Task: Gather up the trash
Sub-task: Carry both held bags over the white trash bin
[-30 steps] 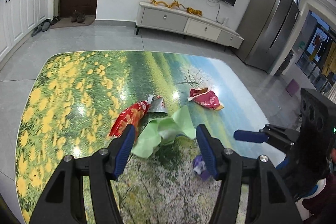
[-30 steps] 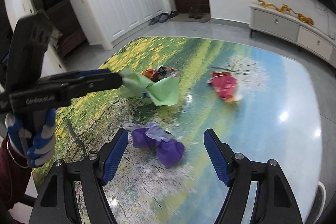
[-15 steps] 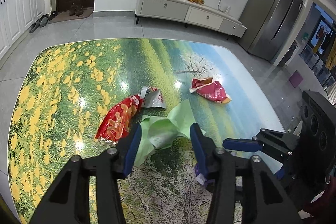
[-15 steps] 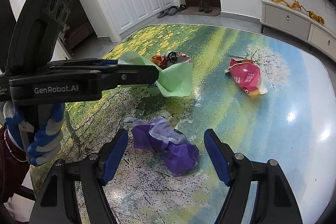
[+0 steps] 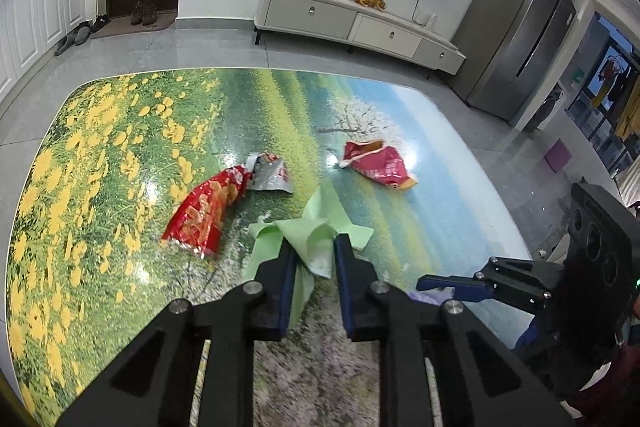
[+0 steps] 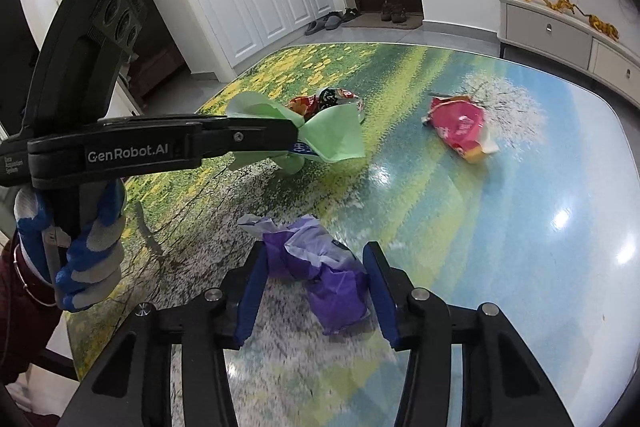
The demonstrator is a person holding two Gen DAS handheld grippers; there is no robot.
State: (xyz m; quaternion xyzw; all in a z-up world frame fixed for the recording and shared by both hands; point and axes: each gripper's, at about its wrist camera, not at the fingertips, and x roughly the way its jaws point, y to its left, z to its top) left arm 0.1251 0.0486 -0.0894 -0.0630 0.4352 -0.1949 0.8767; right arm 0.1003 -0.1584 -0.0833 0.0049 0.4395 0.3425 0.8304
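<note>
The left gripper (image 5: 313,247) pinches a crumpled light green paper sheet (image 5: 316,233) between its blue-padded fingers (image 5: 287,277), the jaws drawn narrow on the paper; in the right wrist view the same sheet (image 6: 334,137) fans out past the fingertips and hangs above the table, lifted clear of the surface as far as the shadow below suggests. The right gripper (image 6: 316,269) has its jaws at a medium gap on either side of a crumpled purple plastic bag (image 6: 324,273), the blue pads just beside the bag; whether they press on it cannot be told. The bag lies on the table (image 6: 520,227), whose glossy top bears a printed landscape of yellow flowers, green meadow and blue sky. Taking the green paper as the landmark: the purple bag lies nearer the person and to the right of it; a red chip bag (image 5: 208,211) with a silver torn-open end lies on the table just beyond it to the left; a pink and red snack wrapper (image 5: 380,167) lies further off to the right, well apart from the other pieces. A hand in a blue and white work glove (image 6: 86,247) grips the handle of the left tool
</note>
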